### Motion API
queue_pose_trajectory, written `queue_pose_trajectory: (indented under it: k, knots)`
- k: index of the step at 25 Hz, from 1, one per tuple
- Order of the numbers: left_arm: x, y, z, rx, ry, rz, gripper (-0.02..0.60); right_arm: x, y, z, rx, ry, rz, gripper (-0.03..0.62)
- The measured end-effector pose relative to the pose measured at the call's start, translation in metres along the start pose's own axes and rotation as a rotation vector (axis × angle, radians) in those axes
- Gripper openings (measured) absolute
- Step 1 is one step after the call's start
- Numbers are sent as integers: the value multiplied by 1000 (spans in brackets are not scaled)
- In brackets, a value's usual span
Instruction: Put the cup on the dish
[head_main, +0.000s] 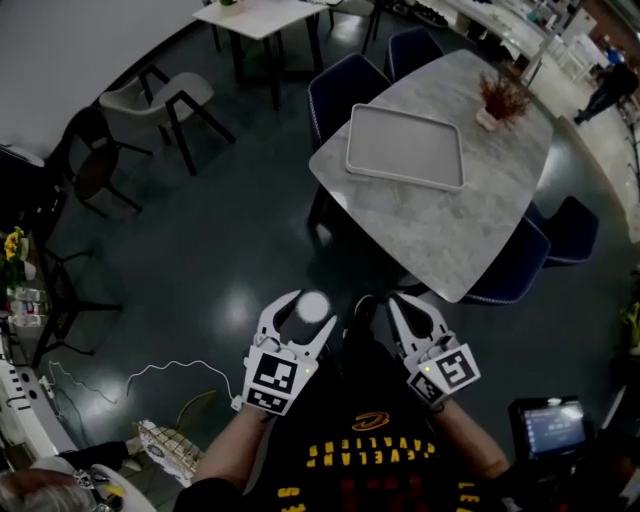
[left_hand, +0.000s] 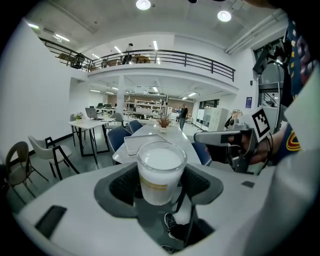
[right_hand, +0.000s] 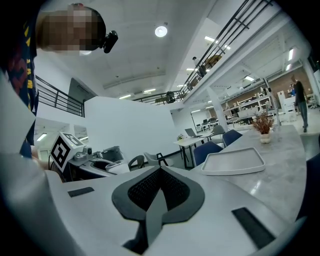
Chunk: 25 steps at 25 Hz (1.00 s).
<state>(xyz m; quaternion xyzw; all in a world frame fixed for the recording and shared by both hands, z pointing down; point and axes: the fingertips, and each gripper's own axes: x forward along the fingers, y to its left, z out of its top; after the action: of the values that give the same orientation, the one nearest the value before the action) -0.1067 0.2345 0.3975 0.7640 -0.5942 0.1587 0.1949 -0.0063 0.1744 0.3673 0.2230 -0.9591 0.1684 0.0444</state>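
A: Where is the cup (left_hand: 161, 170) sitting right now?

B: It is sitting between the jaws of the left gripper (head_main: 303, 318). The jaws are standing wide and pinching it on both sides. It is staying upright, and it is hanging over the dark floor (head_main: 200, 250), not over the bench (head_main: 470, 225).

A: And what is the right gripper (right_hand: 159, 192) doing?

B: Nothing much. Its jaws are pressing together with nothing in them. It is just floating next to the left one.

A: Is the cup getting near the dish (head_main: 405, 147)?

B: Not yet, I think. The dish is lying flat and bare on the bench, next to a little plant (head_main: 497, 103), and it is well apart from the cup. So I am guessing the carrying part is going on now.

A: What is coming next?

B: The person is going to need to step up to the bench and bring the cup right over the dish. Then it is going down slowly, level, so it is not tipping. The jaws should be opening only when the bottom is resting on the dish.
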Motion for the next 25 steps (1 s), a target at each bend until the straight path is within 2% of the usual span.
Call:
queue_pose_trajectory:
  k: [9, 15, 16, 17, 18, 22, 25]
  knots:
    - [84, 27, 44, 1, 9, 18, 261, 55, -78, 19, -41, 51, 68, 3]
    - [129, 36, 70, 2, 10, 27, 261, 76, -116, 36, -94, 52, 94, 5]
    - [134, 36, 73, 3, 9, 27, 261, 78, -121, 36, -107, 56, 100, 10]
    - [138, 35, 76, 4, 7, 28, 261, 80, -125, 35, -113, 62, 105, 65]
    - [141, 34, 79, 5, 5, 29, 261, 81, -128, 35, -112, 68, 109, 76]
    - [156, 33, 90, 12, 8, 21, 261, 87, -141, 33, -92, 91, 126, 77]
    - [171, 33, 96, 39, 22, 2, 261, 94, -142, 41, -85, 62, 200, 77]
